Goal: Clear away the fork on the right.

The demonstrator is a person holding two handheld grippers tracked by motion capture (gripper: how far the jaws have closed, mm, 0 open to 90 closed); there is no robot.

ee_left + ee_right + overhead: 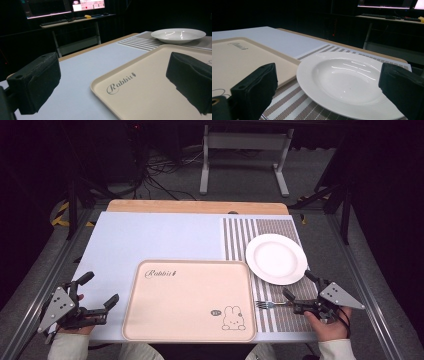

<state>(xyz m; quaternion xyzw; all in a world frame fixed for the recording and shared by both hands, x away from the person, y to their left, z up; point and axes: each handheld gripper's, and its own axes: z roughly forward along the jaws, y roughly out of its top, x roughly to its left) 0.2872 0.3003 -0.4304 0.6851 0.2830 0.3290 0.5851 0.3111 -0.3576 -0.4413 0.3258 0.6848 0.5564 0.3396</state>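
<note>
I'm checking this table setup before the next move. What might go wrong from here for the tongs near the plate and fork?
1. The right tongs stand open beside the fork, which lies flat on the striped placemat; a thin, flat fork may slip on pickup.
2. The white plate sits close behind them, its rim touching or nearly touching the tray; a careless reach could knock it.

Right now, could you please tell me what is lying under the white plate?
The white plate rests on a brown-and-white striped placemat, with a fork lying nearer the person. The stripes directly beneath the plate are covered.
</note>
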